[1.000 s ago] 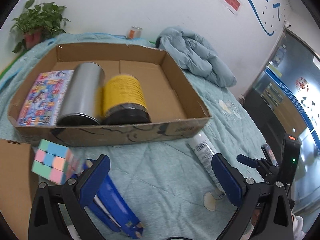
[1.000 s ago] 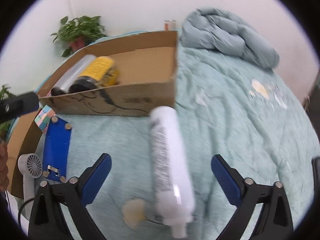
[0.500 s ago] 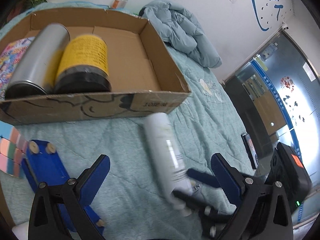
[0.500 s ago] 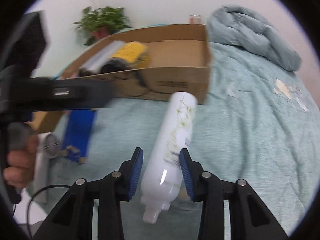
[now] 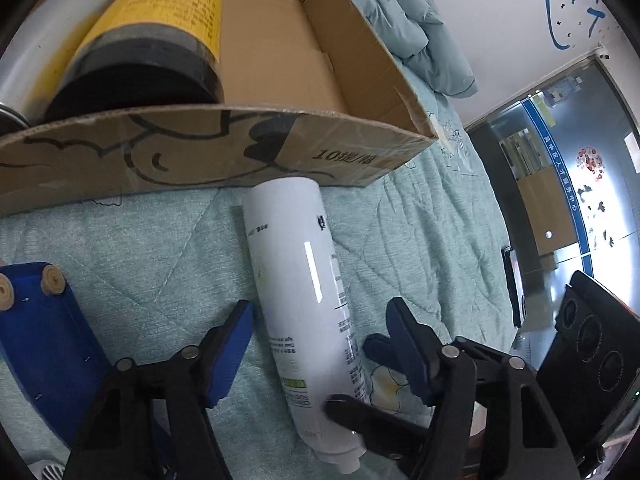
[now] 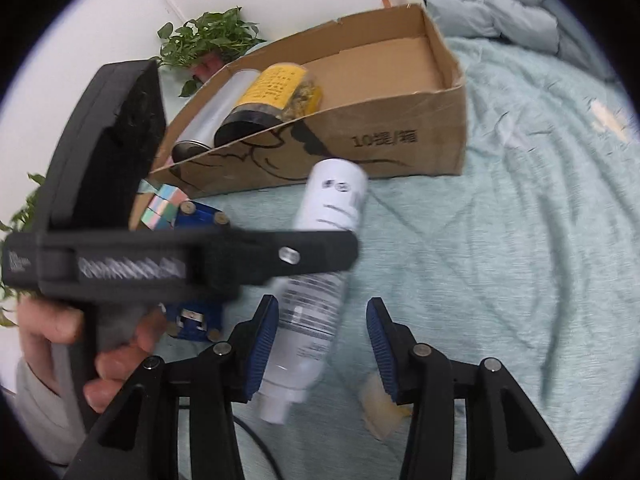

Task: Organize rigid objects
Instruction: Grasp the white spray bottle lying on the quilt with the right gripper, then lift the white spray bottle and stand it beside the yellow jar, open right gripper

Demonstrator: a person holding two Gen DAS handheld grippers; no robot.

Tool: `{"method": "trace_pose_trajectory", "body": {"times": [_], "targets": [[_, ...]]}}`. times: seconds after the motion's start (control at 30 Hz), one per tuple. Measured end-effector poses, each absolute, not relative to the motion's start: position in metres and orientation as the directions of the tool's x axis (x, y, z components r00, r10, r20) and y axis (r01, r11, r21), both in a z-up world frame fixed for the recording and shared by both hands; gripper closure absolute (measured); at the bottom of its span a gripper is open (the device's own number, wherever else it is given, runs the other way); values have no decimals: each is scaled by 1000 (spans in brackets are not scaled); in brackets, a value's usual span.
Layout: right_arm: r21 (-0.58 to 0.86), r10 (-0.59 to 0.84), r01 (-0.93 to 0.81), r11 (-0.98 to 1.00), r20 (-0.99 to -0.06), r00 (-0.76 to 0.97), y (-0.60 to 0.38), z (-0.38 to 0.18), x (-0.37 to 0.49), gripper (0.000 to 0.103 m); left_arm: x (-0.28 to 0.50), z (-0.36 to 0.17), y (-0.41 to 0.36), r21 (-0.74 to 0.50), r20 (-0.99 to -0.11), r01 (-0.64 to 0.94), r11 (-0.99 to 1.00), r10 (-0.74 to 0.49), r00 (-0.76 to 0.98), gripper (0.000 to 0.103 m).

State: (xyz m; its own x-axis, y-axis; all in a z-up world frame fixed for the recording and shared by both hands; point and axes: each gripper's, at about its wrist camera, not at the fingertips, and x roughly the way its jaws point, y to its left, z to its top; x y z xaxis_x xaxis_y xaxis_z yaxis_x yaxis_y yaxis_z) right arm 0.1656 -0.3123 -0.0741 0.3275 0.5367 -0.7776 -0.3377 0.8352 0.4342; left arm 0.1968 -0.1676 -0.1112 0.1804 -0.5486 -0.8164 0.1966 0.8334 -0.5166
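A white spray bottle (image 5: pixel 300 280) lies on the teal bedspread, its base toward the cardboard box (image 5: pixel 280 148). My left gripper (image 5: pixel 319 308) straddles the bottle's middle and its jaws are closing; a gap still shows at the right pad. In the right wrist view the bottle (image 6: pixel 332 216) lies between the fingers of my right gripper (image 6: pixel 323 304), near its cap end. Those jaws are opening: the left pad (image 6: pixel 262 344) is against the bottle and the right pad stands apart. A hand (image 6: pixel 112 344) holds the left gripper's black body (image 6: pixel 180 264) across that view.
The box holds a yellow jar with a black lid (image 5: pixel 160 20) and a silver can (image 5: pixel 48 40). A blue wheeled board (image 5: pixel 40 340) and a pastel cube (image 6: pixel 160 204) lie to the left. A bunched quilt (image 5: pixel 408 20) and a potted plant (image 6: pixel 208 40) are behind.
My left gripper came down over the bottle and its jaws narrowed around it. My right gripper shut on the bottle half a second ago and has since parted again.
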Motion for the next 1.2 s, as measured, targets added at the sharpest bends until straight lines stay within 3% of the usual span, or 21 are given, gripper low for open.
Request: {"method": "trace_pose_trajectory", "body": {"times": [0.13,0.43,0.77,1.2], "targets": [[445,537,-330,833,-795,283,-297,-82,172,56,198,-117,-165,-476,-843,195,858,-508,178,56],[404,513,-355,843,-802,307,-285,-77,168,56,187,-108,-159,-466,-837,208,860,-505,213,59],[319,508,-427,846,-725,464,-284,-14,170,60,181,-12,-153,-425,-756,298,855,-516,402,62],[297,557,-497,816,-636,535,-261,56,243,61,261,94,-134,-331,-703,340,880,-470,534,62]]}}
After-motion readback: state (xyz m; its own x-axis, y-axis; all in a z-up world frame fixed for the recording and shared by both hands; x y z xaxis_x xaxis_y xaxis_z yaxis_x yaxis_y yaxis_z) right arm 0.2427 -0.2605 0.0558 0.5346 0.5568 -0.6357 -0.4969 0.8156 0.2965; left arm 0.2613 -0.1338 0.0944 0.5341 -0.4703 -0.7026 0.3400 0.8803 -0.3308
